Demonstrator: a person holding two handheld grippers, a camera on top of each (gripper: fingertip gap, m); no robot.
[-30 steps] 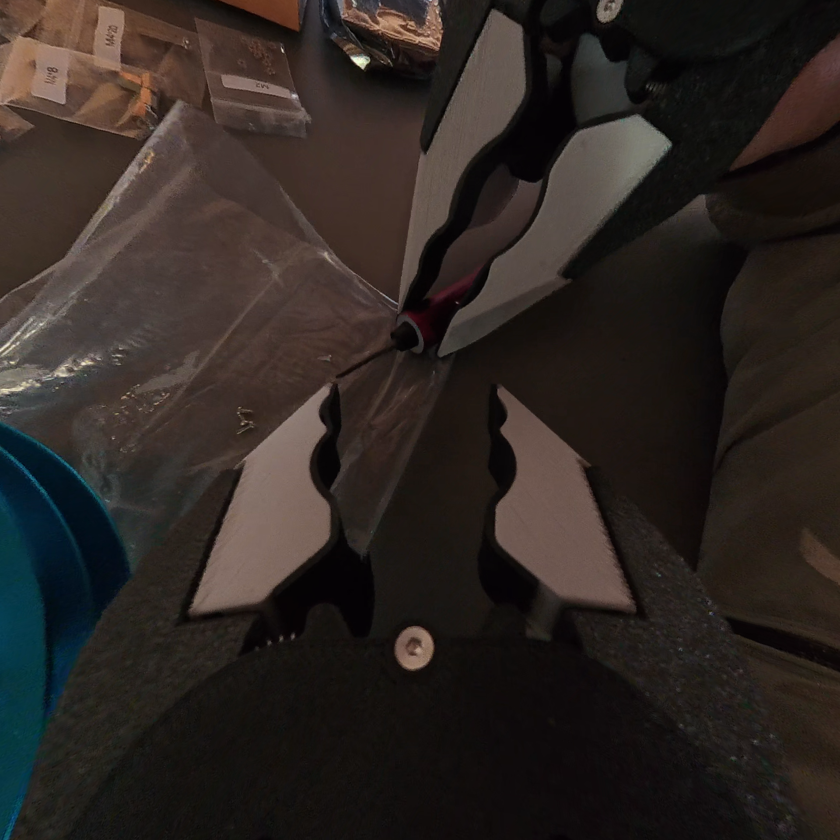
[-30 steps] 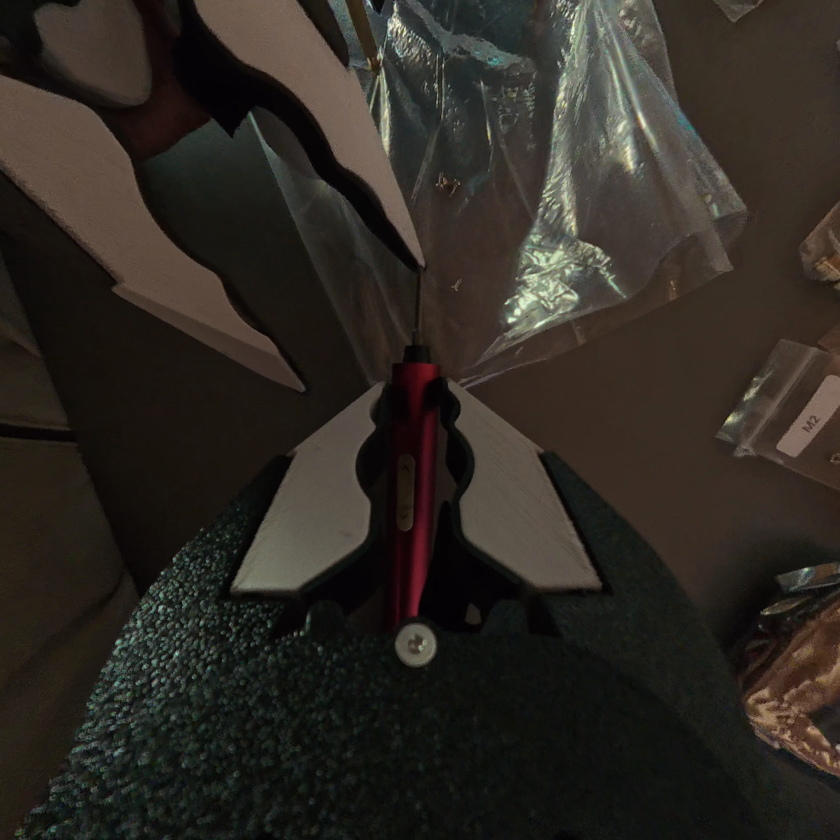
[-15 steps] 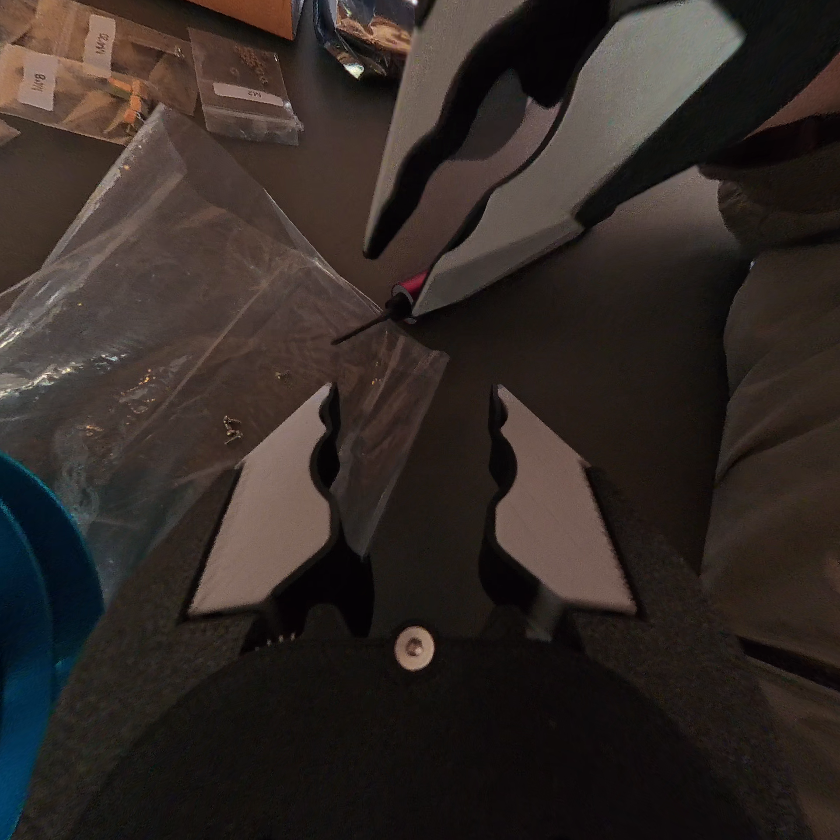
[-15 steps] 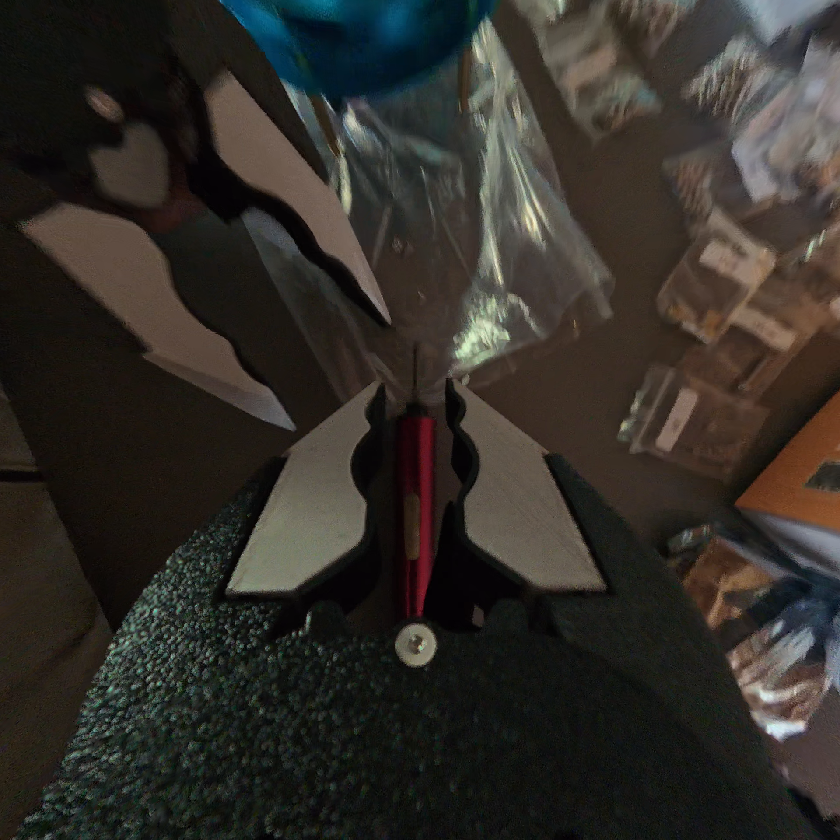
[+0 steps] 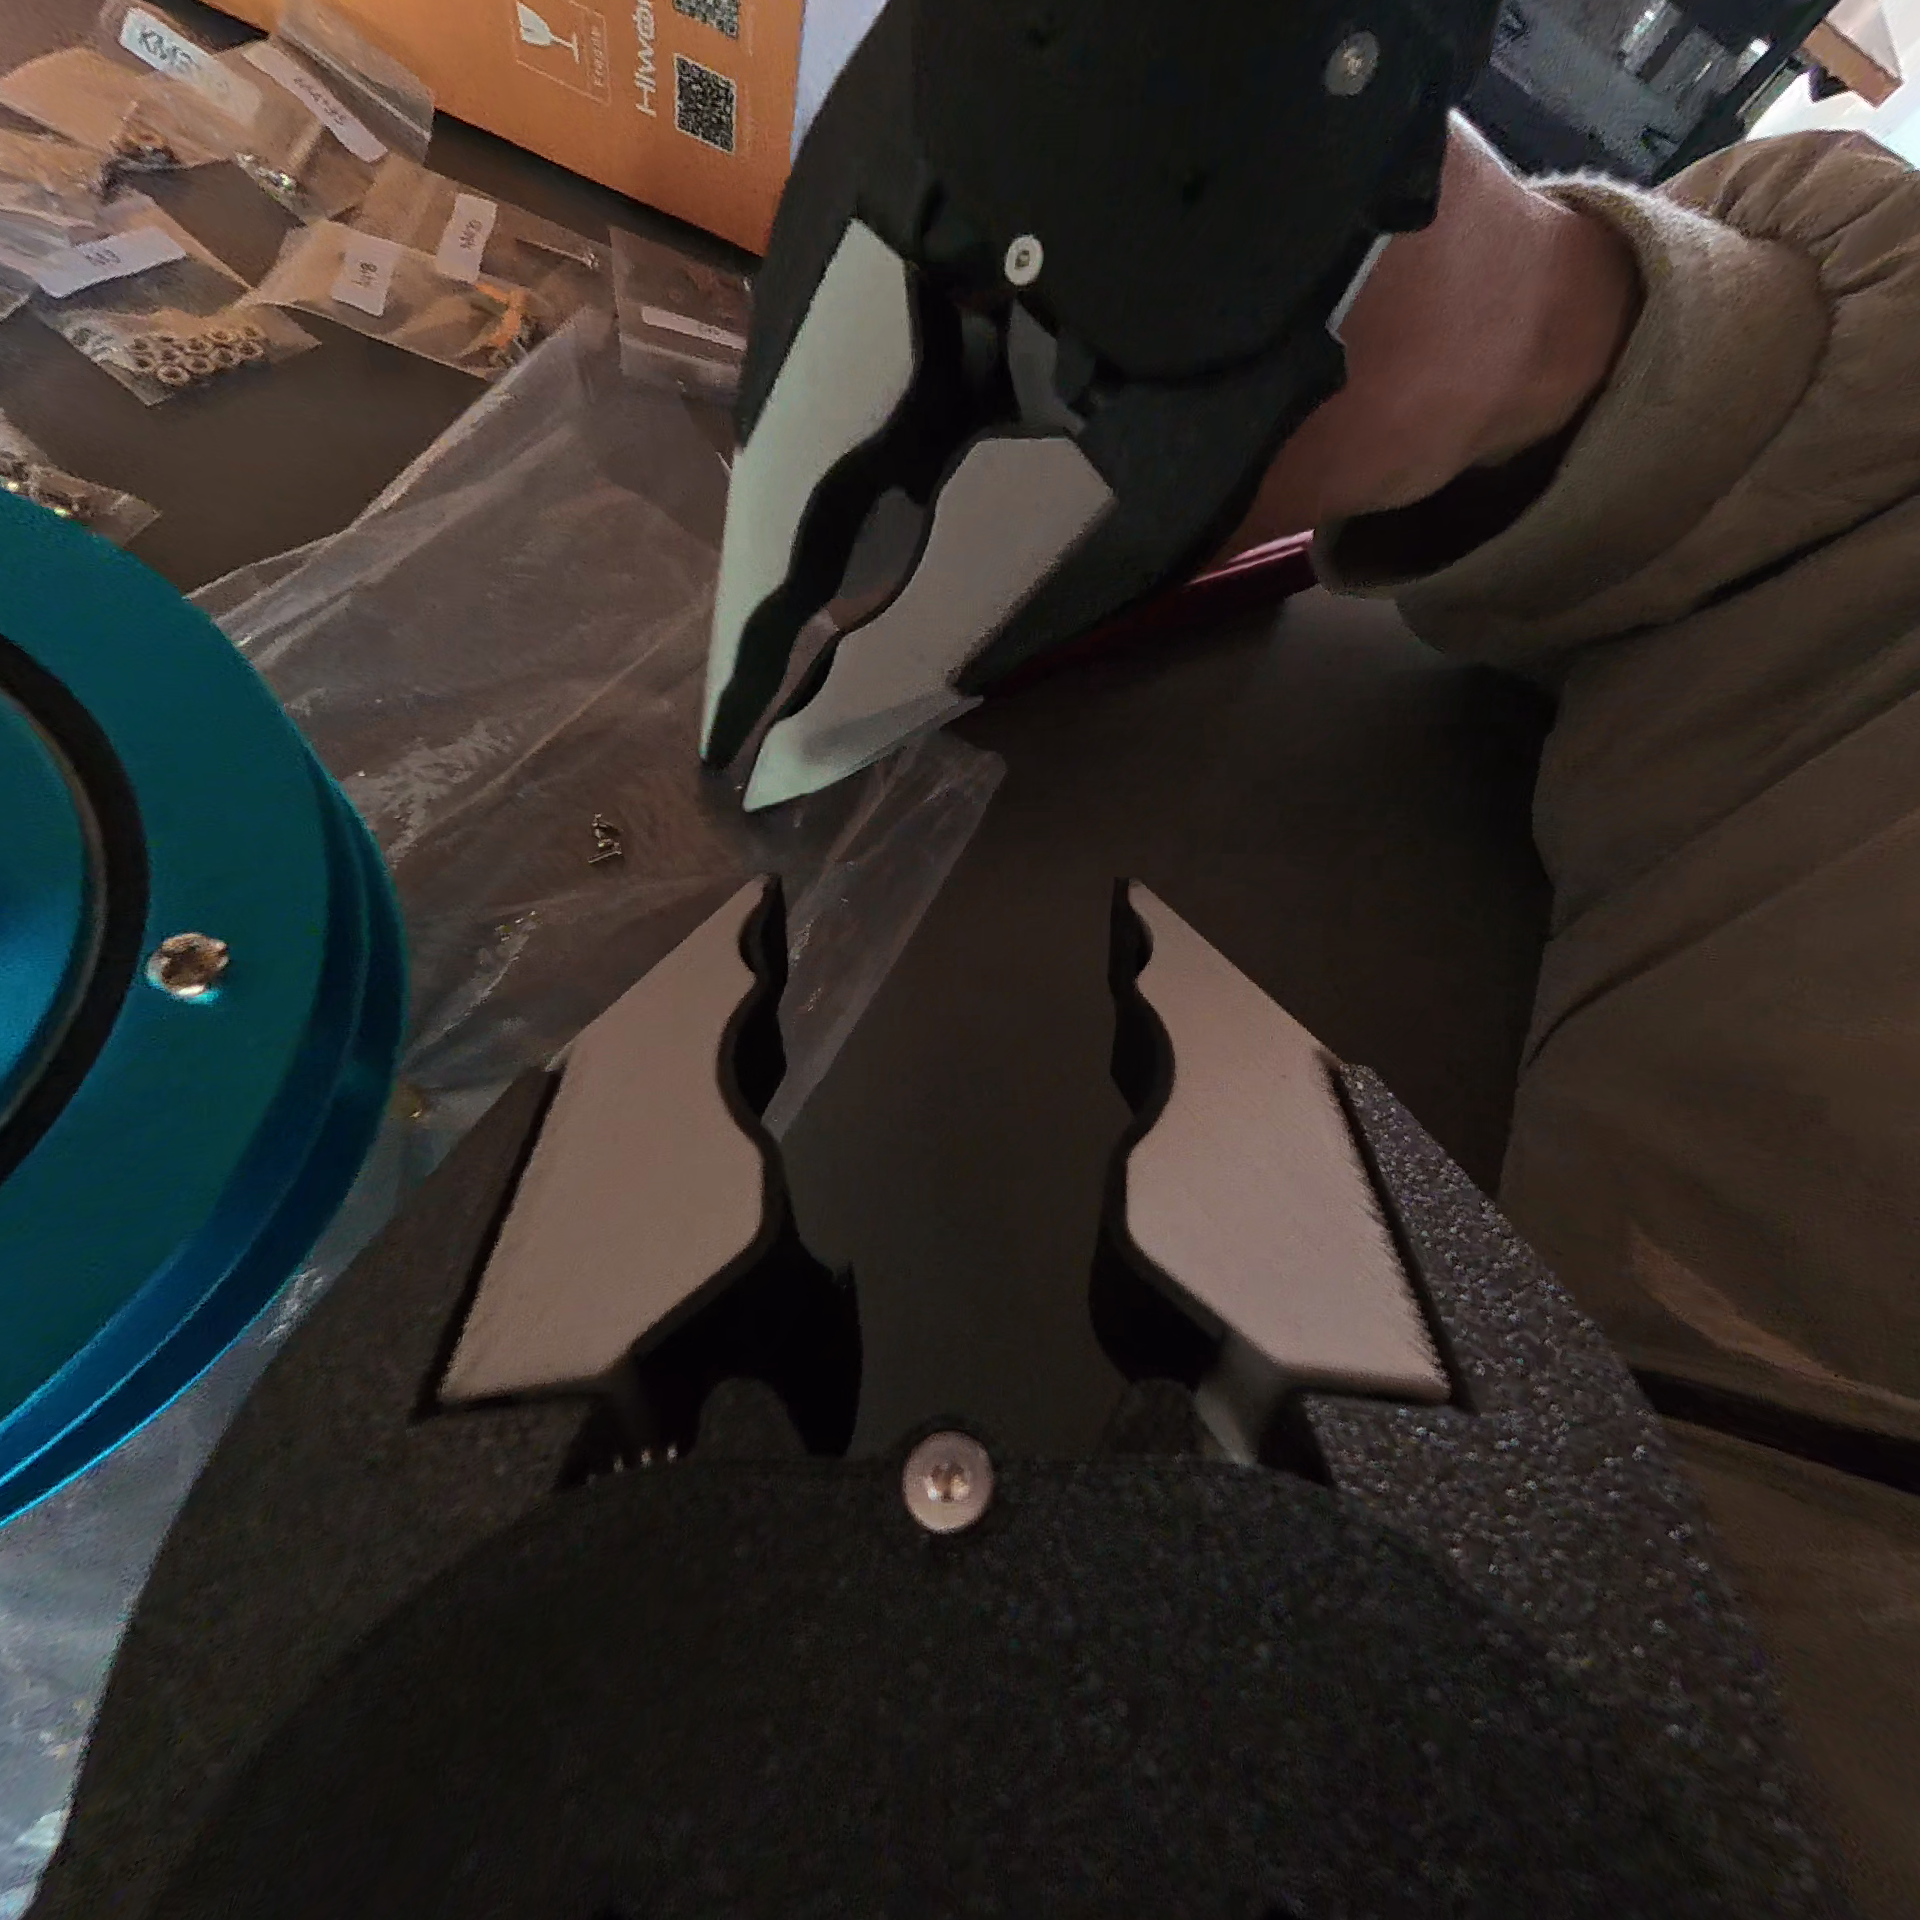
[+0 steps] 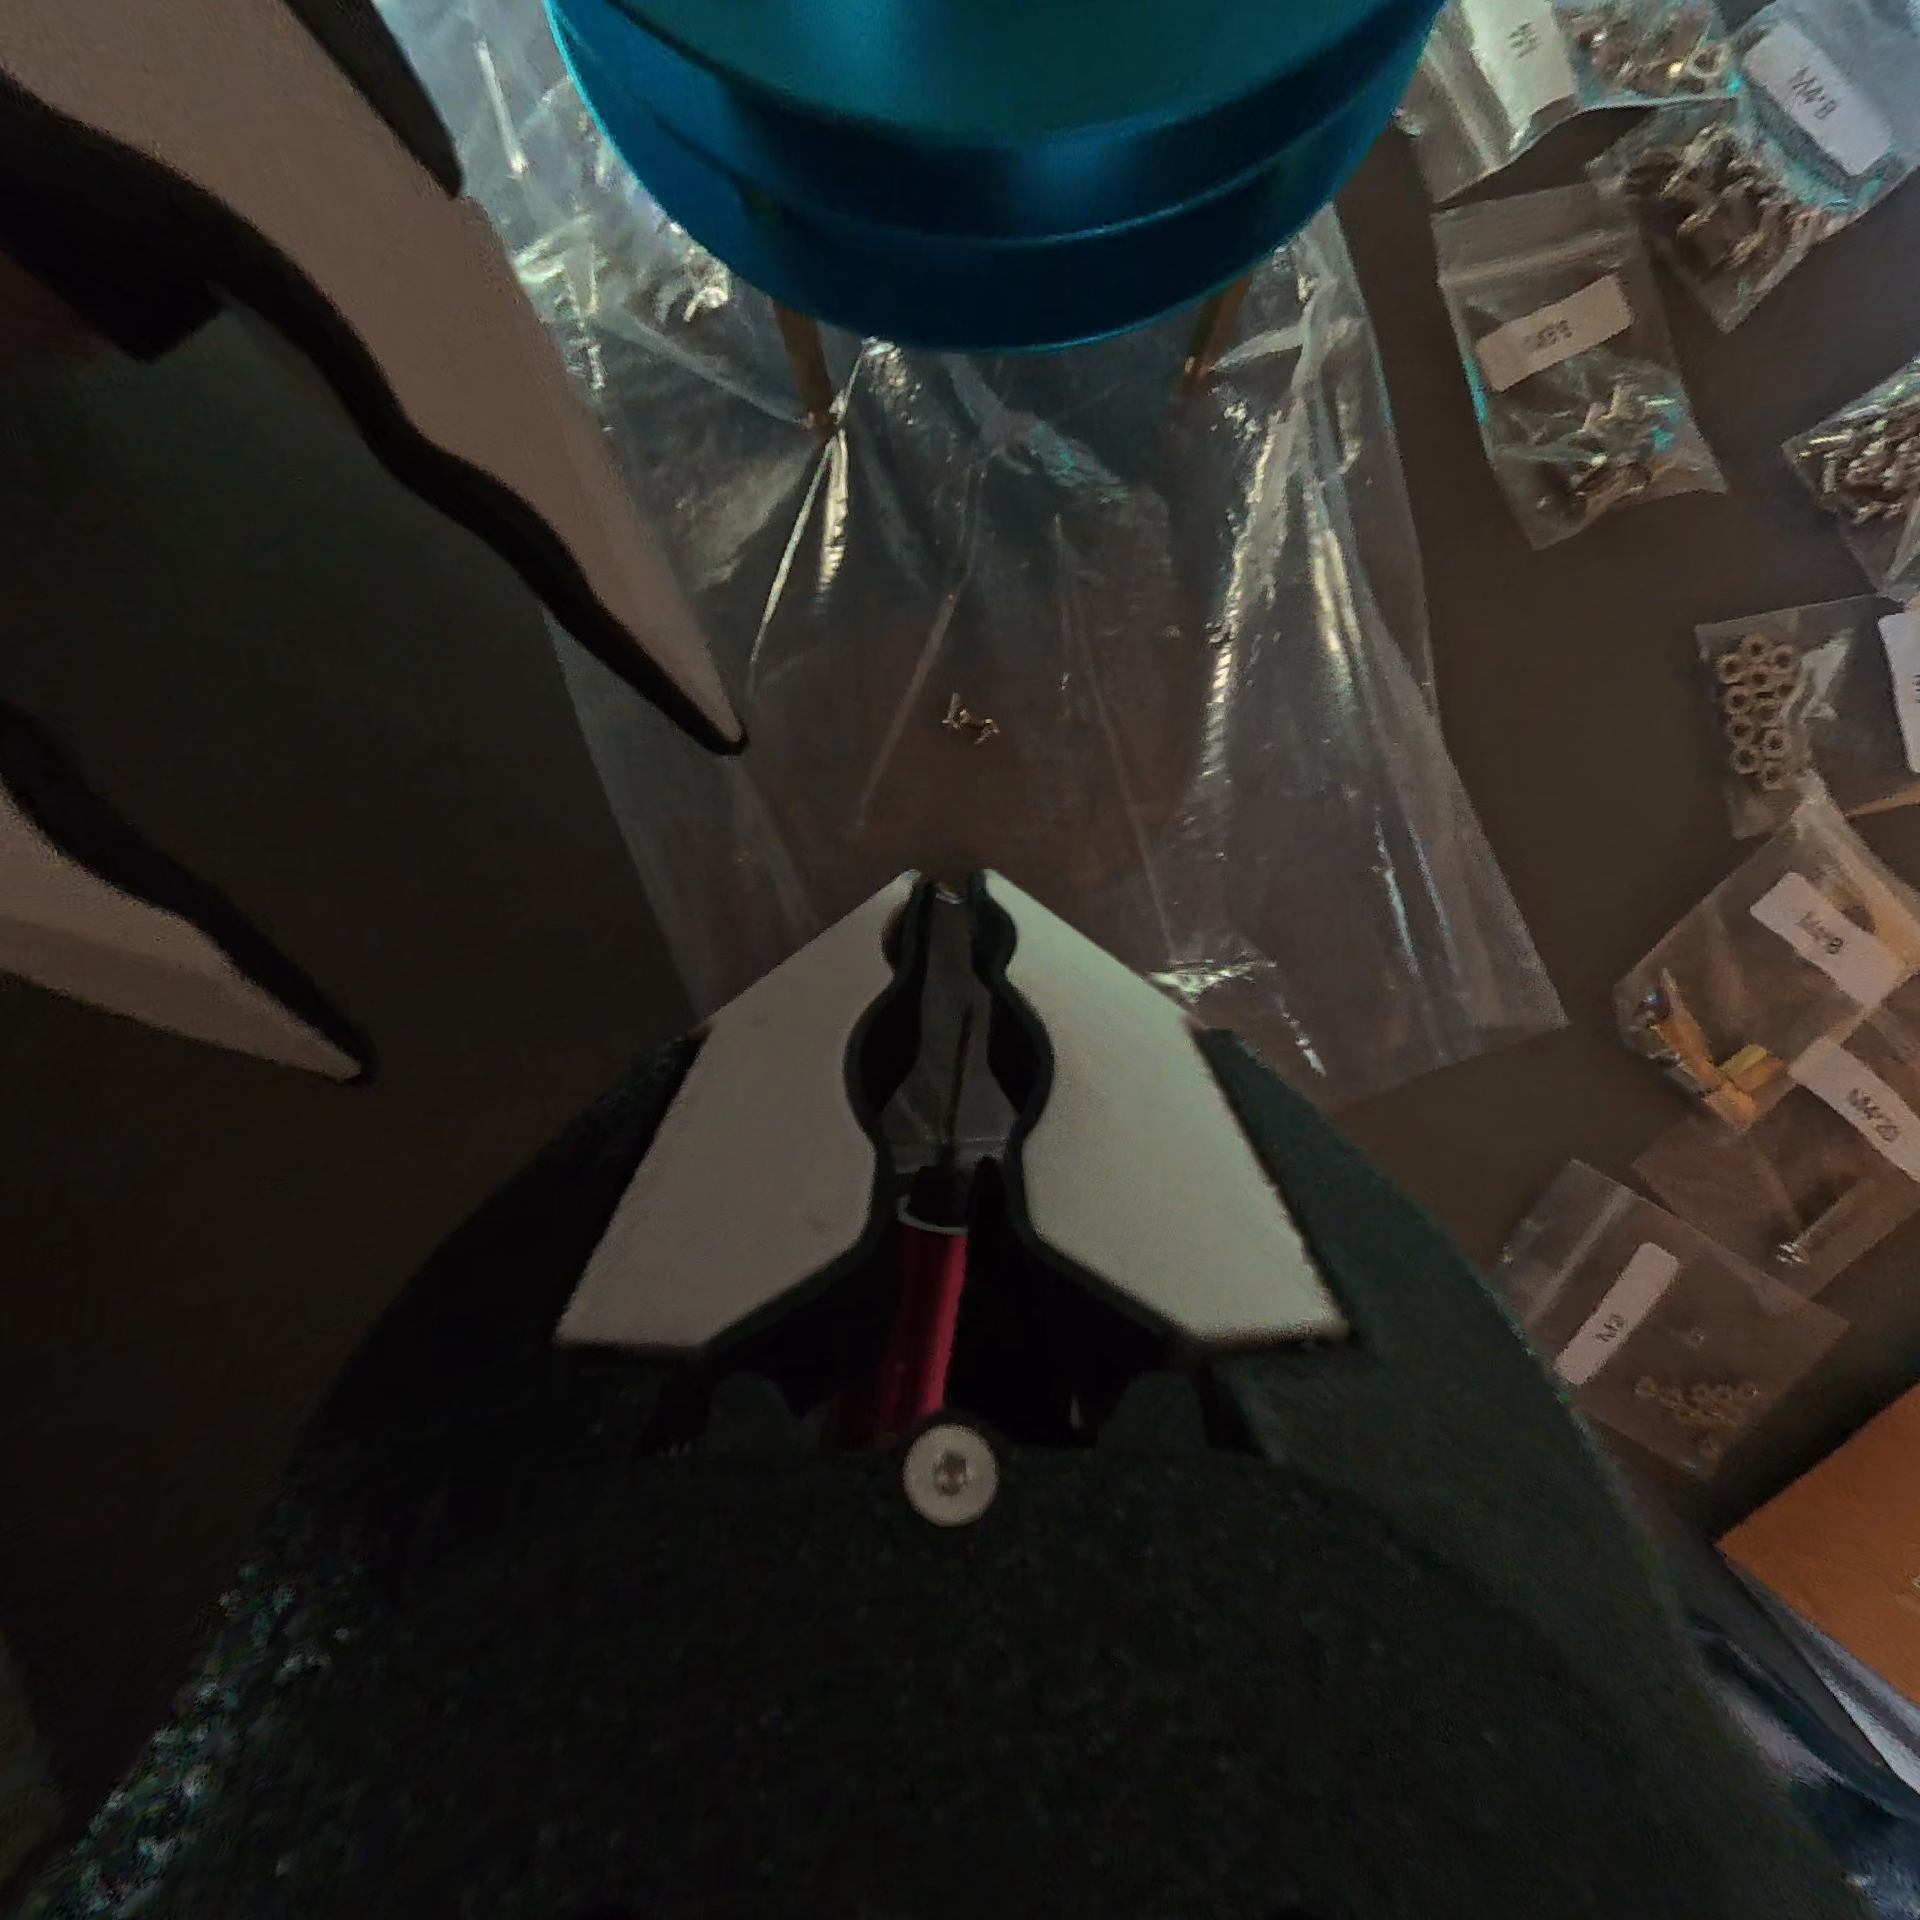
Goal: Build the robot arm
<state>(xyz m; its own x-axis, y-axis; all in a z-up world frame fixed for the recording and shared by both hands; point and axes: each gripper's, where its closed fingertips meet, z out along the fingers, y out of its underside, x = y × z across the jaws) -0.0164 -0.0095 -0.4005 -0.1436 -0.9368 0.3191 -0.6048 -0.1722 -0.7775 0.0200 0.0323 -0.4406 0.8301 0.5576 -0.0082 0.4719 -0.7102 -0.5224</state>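
- Left gripper (image 5: 945, 904): fingers spread wide, nothing between them; dark tabletop (image 5: 1195, 779) shows through the gap
- Tip of its left finger (image 5: 665, 1091) lies over the edge of a clear plastic sheet (image 5: 499, 644); whether it touches, cannot tell
- Right gripper (image 6: 948, 881): fingers drawn nearly together at the tips, pinching the corner of the clear plastic sheet (image 6: 1143, 675); a fold of the film runs back through the slot between them
- Red screwdriver (image 6: 920, 1299) sits far back in that slot, its thin dark bit pointing forward towards the tips; whether the fingers press on it, cannot tell
- In the left wrist view the right gripper (image 5: 743, 774) comes down from above, tips on the sheet just ahead of the left finger; the red screwdriver (image 5: 1216, 592) juts out behind it beside a hand (image 5: 1475, 343) in a tan sleeve
- Small screws (image 6: 968, 727) loose on the film, a little ahead of the right fingertips
- Blue metal disc (image 6: 987, 156) stands over the sheet farther ahead on thin brass legs; in the left wrist view the disc (image 5: 187, 987) is close by the left finger's outer side
- Small labelled bags of hardware (image 6: 1579, 395) scattered to the right of the right fingers
- Orange cardboard box (image 5: 582, 94) far ahead of the left fingers
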